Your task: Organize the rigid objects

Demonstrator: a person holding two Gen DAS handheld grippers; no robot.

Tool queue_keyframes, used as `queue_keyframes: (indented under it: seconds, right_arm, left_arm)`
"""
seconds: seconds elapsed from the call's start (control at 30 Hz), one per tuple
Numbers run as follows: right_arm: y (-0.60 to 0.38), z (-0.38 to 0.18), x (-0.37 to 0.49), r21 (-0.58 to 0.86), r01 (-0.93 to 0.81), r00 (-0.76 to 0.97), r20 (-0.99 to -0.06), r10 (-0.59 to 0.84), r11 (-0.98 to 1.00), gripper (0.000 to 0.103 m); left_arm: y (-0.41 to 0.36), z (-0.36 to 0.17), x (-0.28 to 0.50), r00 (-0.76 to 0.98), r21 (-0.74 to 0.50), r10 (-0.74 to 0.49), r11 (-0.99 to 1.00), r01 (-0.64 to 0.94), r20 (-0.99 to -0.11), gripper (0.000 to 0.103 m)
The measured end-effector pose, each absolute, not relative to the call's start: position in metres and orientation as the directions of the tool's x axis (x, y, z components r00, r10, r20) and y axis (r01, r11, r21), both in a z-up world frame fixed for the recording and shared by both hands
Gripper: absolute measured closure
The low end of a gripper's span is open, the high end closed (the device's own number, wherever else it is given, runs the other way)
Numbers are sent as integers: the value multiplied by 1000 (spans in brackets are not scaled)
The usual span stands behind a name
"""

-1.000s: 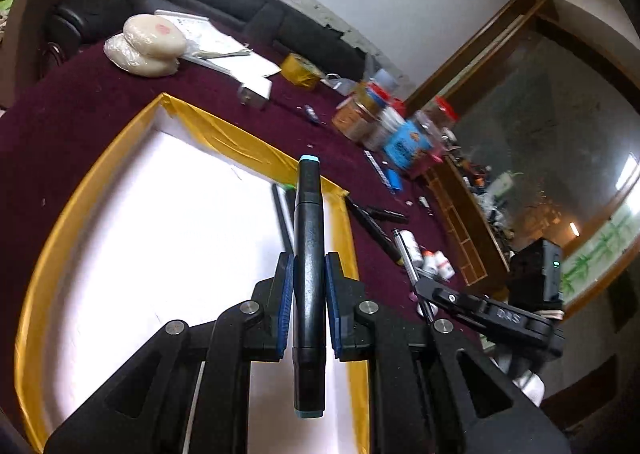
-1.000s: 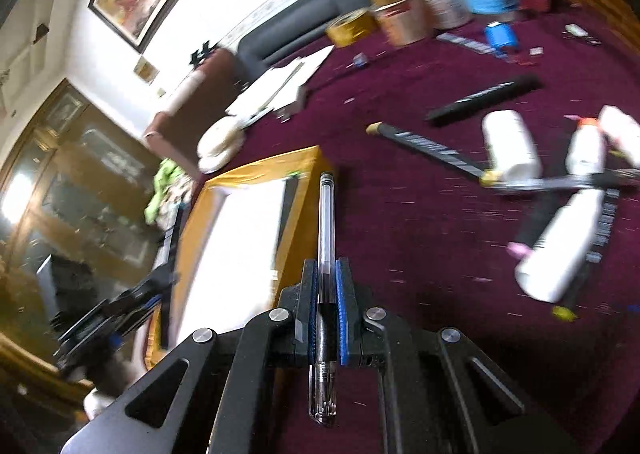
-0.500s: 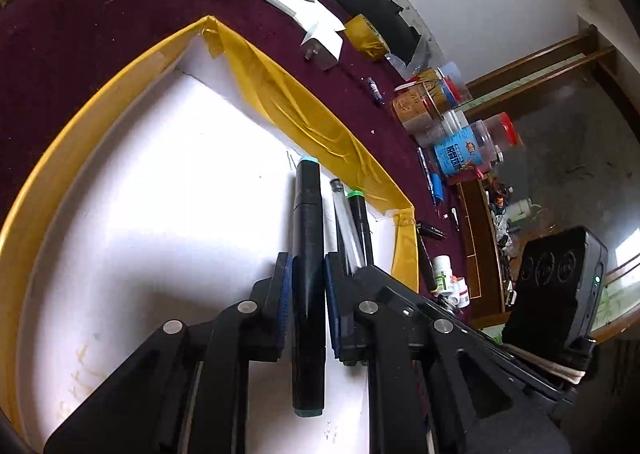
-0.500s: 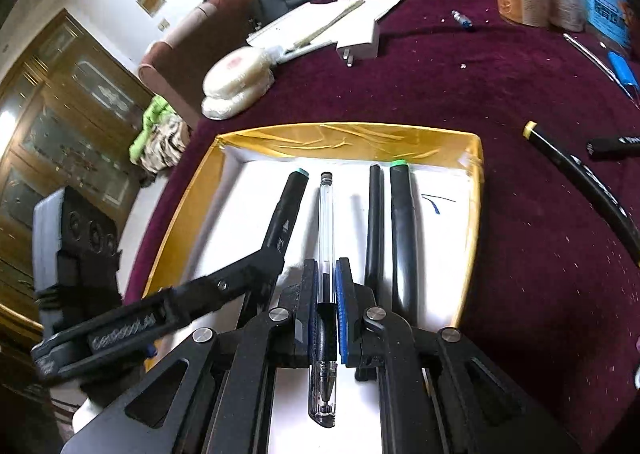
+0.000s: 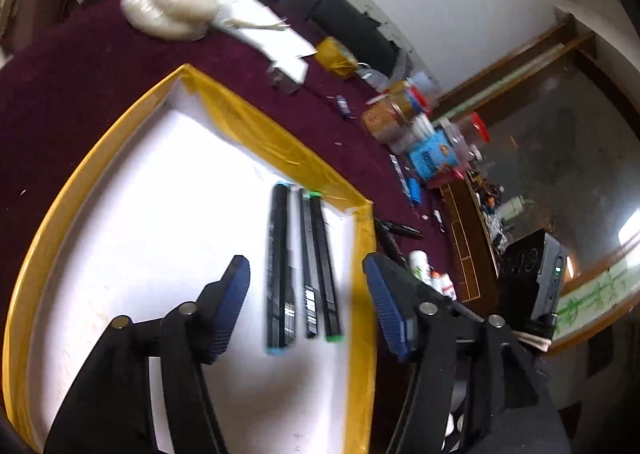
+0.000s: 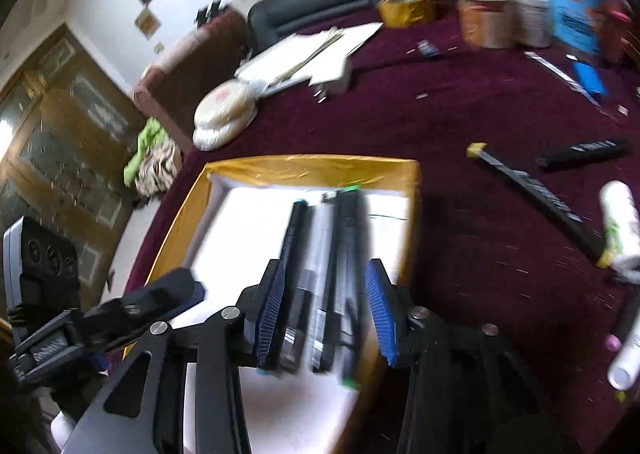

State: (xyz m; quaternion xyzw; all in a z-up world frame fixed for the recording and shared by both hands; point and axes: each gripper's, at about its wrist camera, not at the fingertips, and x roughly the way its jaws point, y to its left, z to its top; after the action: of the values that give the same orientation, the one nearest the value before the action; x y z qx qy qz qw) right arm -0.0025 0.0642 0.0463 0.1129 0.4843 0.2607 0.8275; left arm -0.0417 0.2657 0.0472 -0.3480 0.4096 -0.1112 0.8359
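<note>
Left gripper [image 5: 306,274], lower centre of the left wrist view: jaws spread, just been opening, pads touching nothing. Between and beyond them a blue-capped marker [image 5: 279,266] lies flat in the white tray [image 5: 120,213] w/ yellow taped rim, beside a thin black pen [image 5: 307,266] and a green-capped marker [image 5: 324,266]; all three roughly parallel, near the tray's right rim. Right gripper [image 6: 325,302], lower centre of the right wrist view: jaws part-spread, just been opening, pinching nothing; a clear pen [image 6: 320,254] lies in the tray between them, flanked by the markers (blurred). Tray sits on a maroon table [image 6: 460,113]. Right of frame in the right wrist view: loose markers and white bottles [image 6: 618,221] on the cloth. Upper right: jars [image 6: 484,19], tape roll [image 6: 408,9]. Upper centre: papers [image 6: 308,53].
</note>
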Motion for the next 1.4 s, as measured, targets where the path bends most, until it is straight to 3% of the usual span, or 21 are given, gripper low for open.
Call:
queue_keyframes:
  seconds: [0.27, 0.6, 1.07, 1.1, 1.13, 1.17, 1.4]
  right_arm:
    - [-42, 72, -27, 467, -226, 546, -666, 508, 855, 64]
    - [-158, 55, -15, 352, -23, 621, -729, 289, 936, 61]
    - [-121, 20, 61, 322, -38, 511, -807, 295, 946, 61]
    - [-118, 16, 64, 322, -40, 497, -815, 298, 946, 62]
    - [-115, 12, 66, 322, -43, 477, -825, 303, 946, 71]
    - [-115, 10, 65, 326, -50, 471, -826, 310, 944, 74]
    - [-107, 10, 21, 413, -93, 402, -817, 413, 906, 74]
  left_arm:
    - [187, 70, -61, 564, -708, -613, 703, 68, -553, 36]
    - [95, 38, -79, 388, -680, -675, 718, 149, -628, 34]
    - [102, 46, -89, 418, -625, -622, 766, 149, -662, 34]
    - [104, 46, -89, 420, -623, -619, 768, 148, -664, 34]
    - [106, 46, -90, 422, -623, -617, 769, 144, -664, 34]
    - [107, 46, -89, 423, -624, -617, 769, 142, -664, 34]
    - [103, 41, -86, 434, -611, -597, 781, 125, -674, 34]
